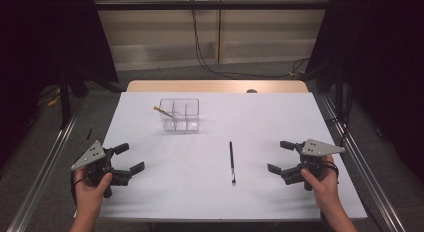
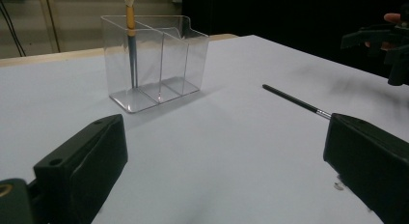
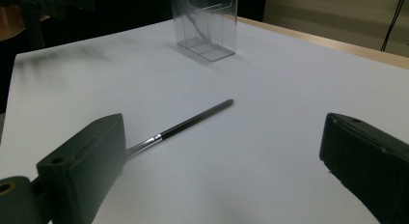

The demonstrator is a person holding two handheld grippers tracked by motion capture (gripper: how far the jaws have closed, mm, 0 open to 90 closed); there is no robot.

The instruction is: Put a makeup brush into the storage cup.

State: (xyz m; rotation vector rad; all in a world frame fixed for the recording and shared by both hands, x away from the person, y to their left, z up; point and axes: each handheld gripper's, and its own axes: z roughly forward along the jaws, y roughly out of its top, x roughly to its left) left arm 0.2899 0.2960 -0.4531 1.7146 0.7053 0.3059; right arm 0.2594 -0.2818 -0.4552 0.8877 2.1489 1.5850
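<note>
One thin black brush (image 1: 232, 162) lies flat on the white table (image 1: 280, 117), between the two grippers and nearer the right one. It has a dark handle and a short silver collar near its bristle end. Its long axis runs away from the person, bristle end nearest them. The left gripper (image 1: 126, 159) and right gripper (image 1: 281, 157) both stand wide apart, holding nothing. In the right gripper view, a jaw hides the bristle end. A clear holder (image 1: 179, 114) behind contains another brush (image 2: 130, 40).
</note>
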